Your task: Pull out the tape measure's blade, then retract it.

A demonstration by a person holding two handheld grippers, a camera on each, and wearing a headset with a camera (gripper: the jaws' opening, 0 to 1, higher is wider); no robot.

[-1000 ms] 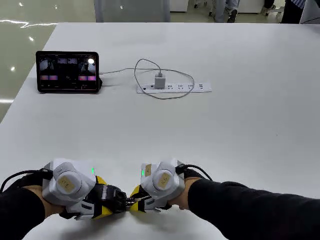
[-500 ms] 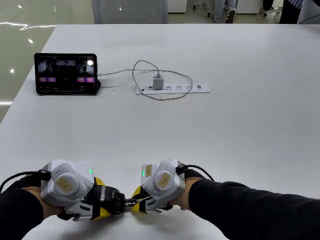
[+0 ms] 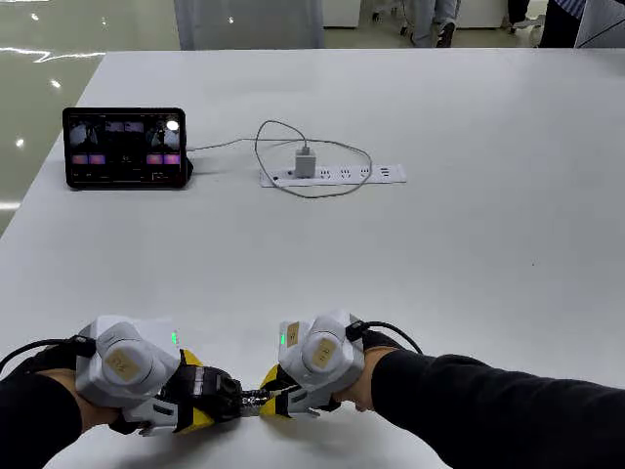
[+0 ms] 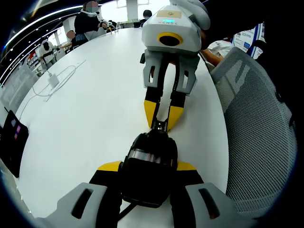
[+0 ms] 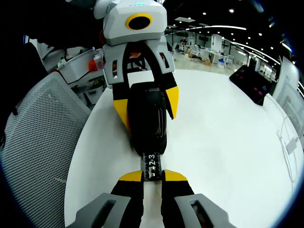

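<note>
A black tape measure case [image 4: 148,164] sits between the yellow-tipped fingers of my left gripper [image 4: 148,167], which is shut on it; the case [image 5: 148,118] faces me in the right gripper view and shows as a dark body [image 3: 217,393] in the head view. A short length of blade [image 5: 152,166] with printed numbers sticks out of the case. My right gripper [image 5: 152,176] is shut on the blade's end, directly facing the left gripper [image 3: 207,401]. In the head view the right gripper [image 3: 266,399] and the left one nearly meet low over the white table [image 3: 410,254].
A black tablet [image 3: 125,149] stands at the far left of the table. A white power strip [image 3: 334,175] with a plugged charger and looped cable lies at the back centre. A mesh chair back [image 4: 256,123] is close behind the table's near edge. People stand far off.
The head camera has tilted slightly, shifting the scene up. Both grippers stay close together on the tape measure, with only a small gap showing between them.
</note>
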